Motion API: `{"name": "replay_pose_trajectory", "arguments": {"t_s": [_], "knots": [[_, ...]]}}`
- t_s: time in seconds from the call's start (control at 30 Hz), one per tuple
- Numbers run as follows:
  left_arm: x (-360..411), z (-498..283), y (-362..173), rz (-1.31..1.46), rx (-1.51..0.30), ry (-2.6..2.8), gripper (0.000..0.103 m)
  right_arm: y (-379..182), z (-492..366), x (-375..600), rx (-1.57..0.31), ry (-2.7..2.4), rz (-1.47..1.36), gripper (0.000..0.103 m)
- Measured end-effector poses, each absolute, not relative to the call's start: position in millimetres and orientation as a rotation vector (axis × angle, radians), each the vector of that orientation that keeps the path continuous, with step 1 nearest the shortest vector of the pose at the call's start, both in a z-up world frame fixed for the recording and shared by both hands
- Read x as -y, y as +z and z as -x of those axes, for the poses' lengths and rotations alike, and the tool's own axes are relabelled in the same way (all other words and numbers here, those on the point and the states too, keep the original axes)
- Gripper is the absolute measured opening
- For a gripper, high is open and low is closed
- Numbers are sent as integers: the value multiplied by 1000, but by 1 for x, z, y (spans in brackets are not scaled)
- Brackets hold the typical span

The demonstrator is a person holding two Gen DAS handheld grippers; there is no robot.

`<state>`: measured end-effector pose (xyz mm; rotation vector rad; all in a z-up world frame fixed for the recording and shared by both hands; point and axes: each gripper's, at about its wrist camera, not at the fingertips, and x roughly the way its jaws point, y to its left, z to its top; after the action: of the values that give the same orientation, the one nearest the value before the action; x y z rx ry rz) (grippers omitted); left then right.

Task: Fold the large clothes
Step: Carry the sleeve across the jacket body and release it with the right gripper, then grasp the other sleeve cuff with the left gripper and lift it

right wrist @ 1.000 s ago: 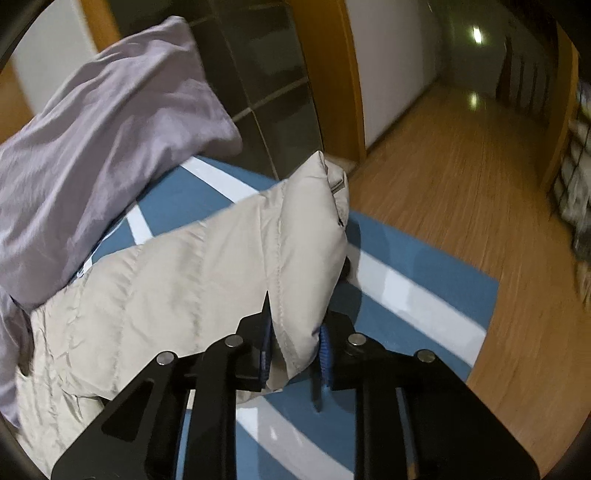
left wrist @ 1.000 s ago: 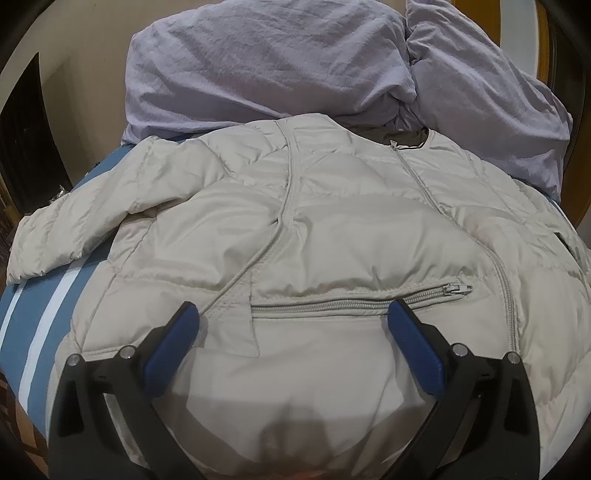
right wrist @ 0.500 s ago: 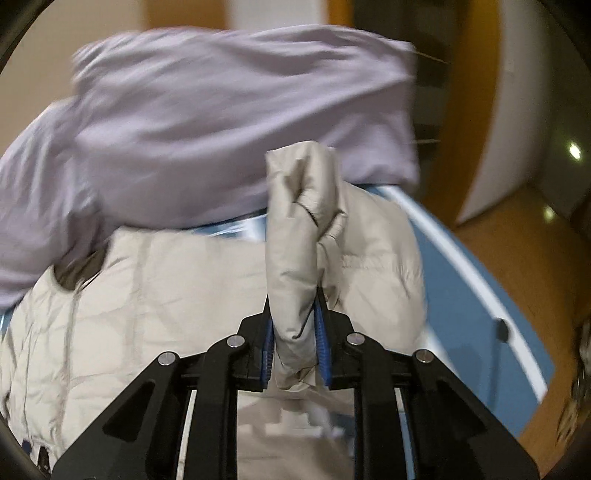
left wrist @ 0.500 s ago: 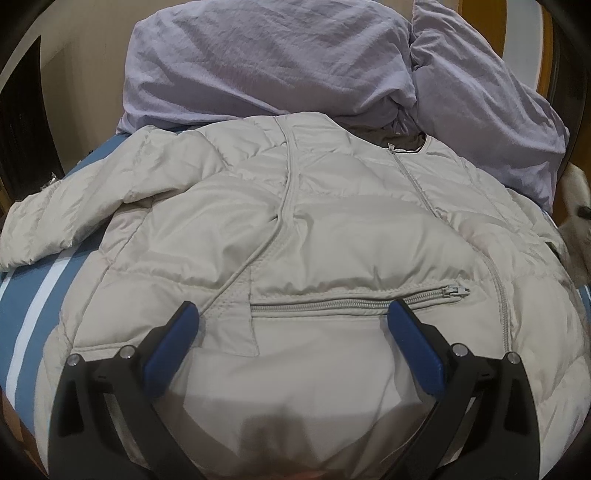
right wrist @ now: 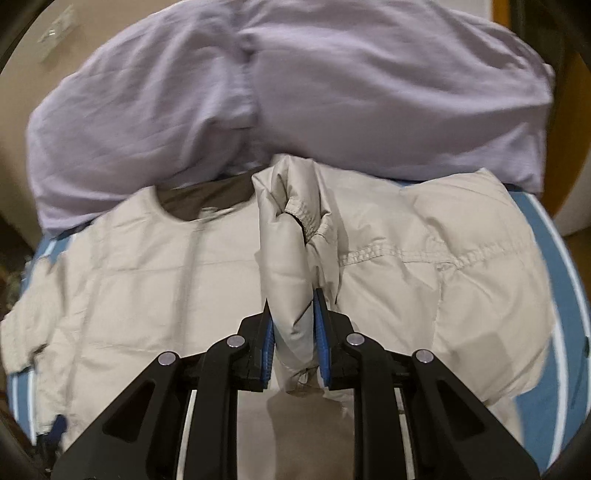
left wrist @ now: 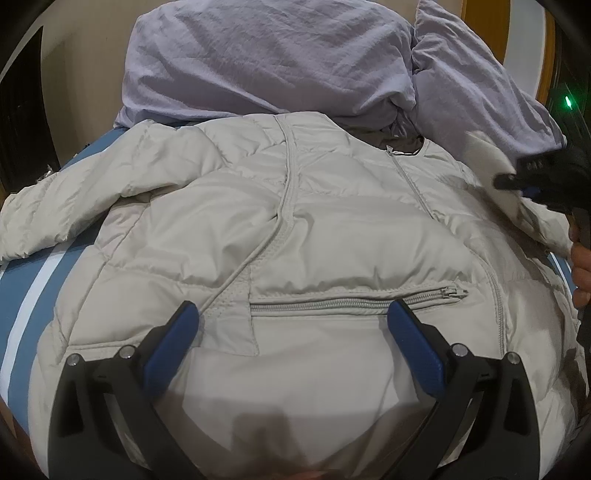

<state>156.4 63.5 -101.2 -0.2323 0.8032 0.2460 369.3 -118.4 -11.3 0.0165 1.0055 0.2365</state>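
A beige puffer jacket point(left wrist: 325, 229) lies front up on a blue bed cover with white stripes point(left wrist: 26, 295). My left gripper point(left wrist: 291, 317) stands open just above the jacket's lower front, its blue pads either side of the pocket zipper point(left wrist: 354, 301). The jacket's left sleeve point(left wrist: 48, 218) trails off to the left. My right gripper point(right wrist: 293, 314) is shut on the jacket's other sleeve point(right wrist: 288, 236), near its elastic cuff, and holds it over the jacket's body point(right wrist: 155, 280). In the left wrist view the right gripper point(left wrist: 517, 181) enters at the right edge with the blurred sleeve.
Lilac pillows or bedding point(left wrist: 273, 55) are piled along the far side of the bed, against the jacket's collar. A hand point(left wrist: 580, 273) shows at the right edge. A beige wall and an orange wooden frame point(left wrist: 469, 14) stand behind.
My right gripper has swung the held sleeve from beyond the bed's edge inward over the jacket's body and now shows in the left wrist view. My left gripper has stayed put, open.
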Motion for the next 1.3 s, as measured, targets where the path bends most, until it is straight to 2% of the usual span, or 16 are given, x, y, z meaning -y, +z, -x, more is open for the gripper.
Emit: {"name": "replay_pose_trajectory", "arguments": {"t_s": [0.33,0.57,0.63,0.7,0.77,0.93,1.13,1.3], "knots": [[-65,-156,-102,243,-800,240,101,-8,-347,39,-1039,461,-30,20],[-64,-156,-101,246,-798,239,101,-42,-340,14,-1105,476,57,21],[-64,-156,-101,246,-799,240,101,-40,-338,14,-1094,476,79,26],[-64,-156,-101,245,-799,240,101,-34,-337,14,-1095,497,78,46],[-64,-156,-101,245,-799,240,101,-22,-336,20,-1074,514,53,62],[-65,-156,-101,243,-800,241,101,-1,-343,44,-952,400,52,67],[-65,-156,-101,244,-800,241,101,-25,-357,63,-952,235,114,68],[-65,-156,-101,244,-799,240,101,-48,-363,62,-1003,231,103,86]]}}
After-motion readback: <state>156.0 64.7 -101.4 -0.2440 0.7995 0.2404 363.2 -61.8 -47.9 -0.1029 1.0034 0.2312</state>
